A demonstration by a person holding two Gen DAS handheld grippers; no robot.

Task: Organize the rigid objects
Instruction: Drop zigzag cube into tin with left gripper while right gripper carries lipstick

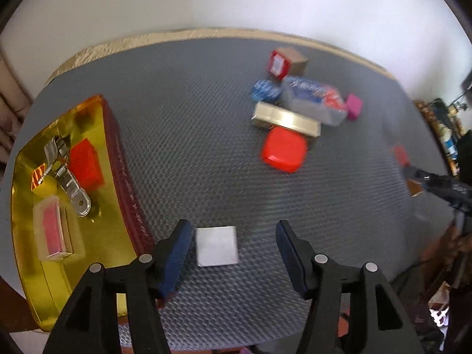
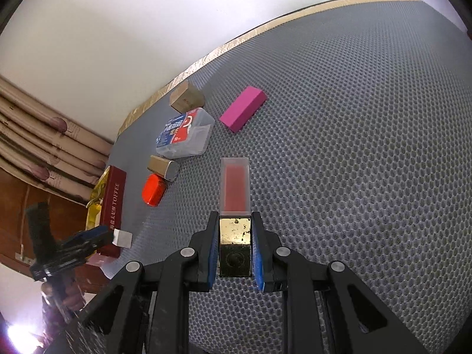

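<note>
My left gripper points down at the grey mat, jaws open, with a small white block lying between them close to the left finger; the pads do not press it. A gold tin tray with a dark red wall sits just left of it, holding a red box, a metal clip and a clear case with a red insert. My right gripper is shut on a gold-based case with a clear cap, held over the mat. In the right wrist view the left gripper is beside the white block.
A loose pile lies further back: a red-and-brown carton, a blue packet, a clear plastic box, a magenta block, a gold bar box and a red rounded box. The mat's taped edge meets a white wall.
</note>
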